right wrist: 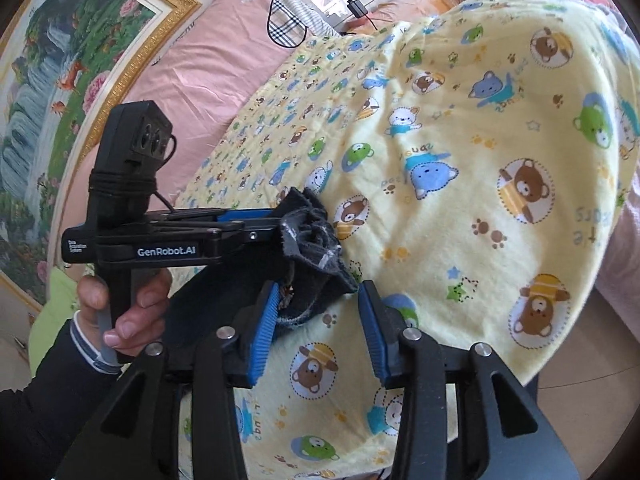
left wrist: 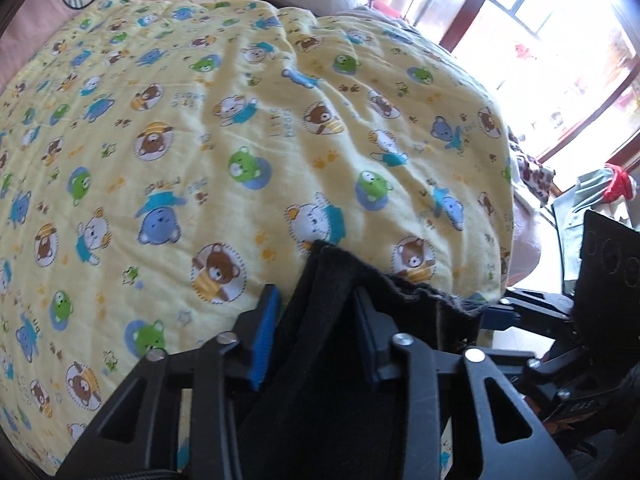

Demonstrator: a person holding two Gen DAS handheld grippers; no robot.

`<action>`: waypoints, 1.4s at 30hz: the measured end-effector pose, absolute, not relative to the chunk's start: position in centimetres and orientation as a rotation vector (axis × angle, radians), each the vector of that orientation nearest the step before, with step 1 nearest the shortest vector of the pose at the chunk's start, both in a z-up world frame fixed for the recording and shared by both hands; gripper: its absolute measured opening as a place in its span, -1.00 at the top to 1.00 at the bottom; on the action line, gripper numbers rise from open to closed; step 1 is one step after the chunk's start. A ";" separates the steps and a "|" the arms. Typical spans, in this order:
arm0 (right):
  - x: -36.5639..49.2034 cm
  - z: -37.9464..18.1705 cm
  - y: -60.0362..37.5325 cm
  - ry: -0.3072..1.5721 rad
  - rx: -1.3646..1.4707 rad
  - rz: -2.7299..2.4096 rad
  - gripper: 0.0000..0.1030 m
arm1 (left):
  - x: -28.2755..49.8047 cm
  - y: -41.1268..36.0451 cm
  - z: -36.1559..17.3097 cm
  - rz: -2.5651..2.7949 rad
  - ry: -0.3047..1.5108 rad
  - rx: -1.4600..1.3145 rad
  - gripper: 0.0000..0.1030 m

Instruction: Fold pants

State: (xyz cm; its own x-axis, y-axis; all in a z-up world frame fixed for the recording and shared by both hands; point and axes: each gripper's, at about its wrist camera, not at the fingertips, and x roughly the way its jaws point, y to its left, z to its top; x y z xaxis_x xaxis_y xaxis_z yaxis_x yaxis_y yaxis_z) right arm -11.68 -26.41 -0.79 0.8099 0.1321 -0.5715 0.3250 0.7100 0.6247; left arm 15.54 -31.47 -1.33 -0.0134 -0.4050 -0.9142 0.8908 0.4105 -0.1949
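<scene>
Dark fuzzy pants (left wrist: 340, 320) on the bear-print quilt (left wrist: 240, 140), pinched in the left gripper (left wrist: 316, 312); right gripper (right wrist: 318, 308) half-open, empty.

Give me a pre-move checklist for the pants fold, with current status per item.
1. Left tool has a grip on the pants: ok. Dark fabric is pinched between its pads.
2. Right tool is free of the fabric: not ok. Its jaws stand open, but a hem corner lies between them, against one pad.
3. Pants are lying flat: not ok. They are bunched up at the left tool's tips.
4. Full layout of the pants is known: cannot tell. Most of the garment is hidden under the tools.
5. Tools are clear of each other: ok. They are close but apart.
6. Blanket is smooth enough to fold on: not ok. It is rumpled.
</scene>
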 end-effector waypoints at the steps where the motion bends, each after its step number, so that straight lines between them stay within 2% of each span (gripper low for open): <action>1: -11.6 -0.8 -26.3 0.633 0.779 -0.110 0.18 | 15.4 -31.6 -1.3 -1.112 1.161 0.530 0.51; 2: -11.5 -0.8 -26.2 0.629 0.770 -0.106 0.20 | 15.2 -31.7 -1.1 -1.124 1.155 0.523 0.65; 3: -11.4 -0.8 -26.1 0.622 0.764 -0.102 0.25 | 15.1 -31.8 -1.0 -1.133 1.152 0.513 0.68; 5: -11.2 -0.8 -26.0 0.621 0.762 -0.090 0.57 | 15.2 -31.5 -0.8 -1.137 1.150 0.482 0.75; 6: -11.0 -0.9 -26.0 0.625 0.771 -0.071 0.67 | 15.3 -31.3 -0.6 -1.136 1.154 0.464 0.77; 7: -10.9 -0.9 -26.0 0.627 0.779 -0.061 0.69 | 15.5 -31.0 -0.4 -1.135 1.155 0.446 0.78; 13: -11.2 0.8 -25.6 0.590 0.756 -0.038 0.71 | 14.9 -29.2 2.3 -1.136 1.100 0.368 0.79; 25: -10.5 5.8 -21.5 0.492 0.654 0.163 0.71 | 13.5 -20.6 8.0 -1.071 0.999 0.122 0.79; 34: -8.3 6.6 -17.2 0.499 0.608 0.352 0.71 | 11.7 -13.5 9.3 -0.976 0.932 0.024 0.79; 42: -5.6 5.7 -12.3 0.588 0.566 0.493 0.71 | 10.4 -7.0 8.6 -0.880 0.915 -0.073 0.79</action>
State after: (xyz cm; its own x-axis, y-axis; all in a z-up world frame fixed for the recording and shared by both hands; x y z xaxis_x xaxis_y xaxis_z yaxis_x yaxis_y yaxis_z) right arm -5.64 -12.28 5.72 0.7270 0.5762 -0.3735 -0.2678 0.7388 0.6184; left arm 10.41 -6.98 8.65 0.2968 -0.6905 -0.6596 0.6326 0.6596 -0.4059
